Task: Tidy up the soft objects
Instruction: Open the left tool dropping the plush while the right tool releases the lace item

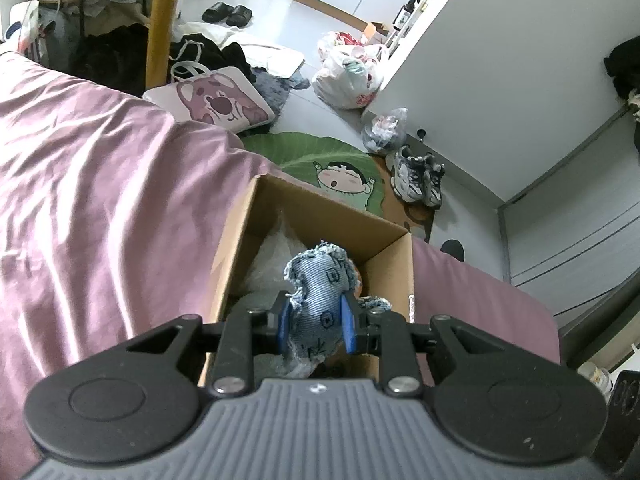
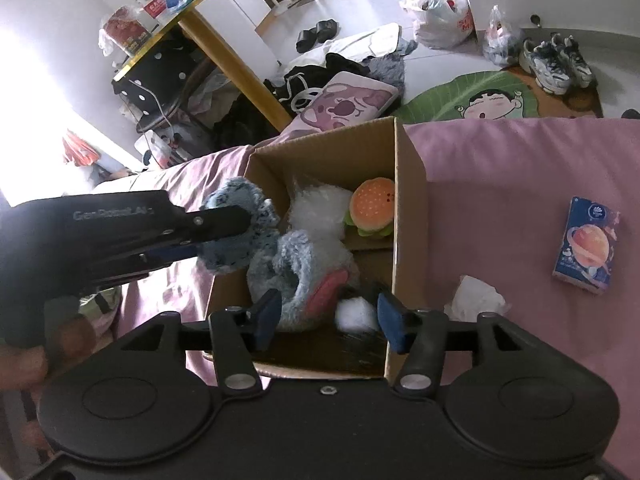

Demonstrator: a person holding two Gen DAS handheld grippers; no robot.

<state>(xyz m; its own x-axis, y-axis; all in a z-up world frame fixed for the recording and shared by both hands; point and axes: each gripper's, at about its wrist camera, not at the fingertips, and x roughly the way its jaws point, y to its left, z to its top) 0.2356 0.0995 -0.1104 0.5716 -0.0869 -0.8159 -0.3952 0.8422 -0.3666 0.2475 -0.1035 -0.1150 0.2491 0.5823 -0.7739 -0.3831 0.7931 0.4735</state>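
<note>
Tongs, left [image 1: 316, 322], clenched on denim toy [image 1: 320, 280] above cardboard box [image 1: 394, 280] (right tongs [image 2: 326, 316] spread, empty, level).

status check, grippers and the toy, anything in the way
Left gripper shut on denim toy, held over the box. Right gripper open at the box's near edge, empty. Box already holds burger plush and fluffy toys; room left, drop path clear.

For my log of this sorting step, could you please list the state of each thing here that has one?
Left tool: shut on denim toy, above box.
Right tool: open, holding nothing, over box.
Box: open, on bed, partly filled.
Burger toy: inside box.
Fluffy toy: inside box.
Tissue pack: on bed, outside box.
</note>
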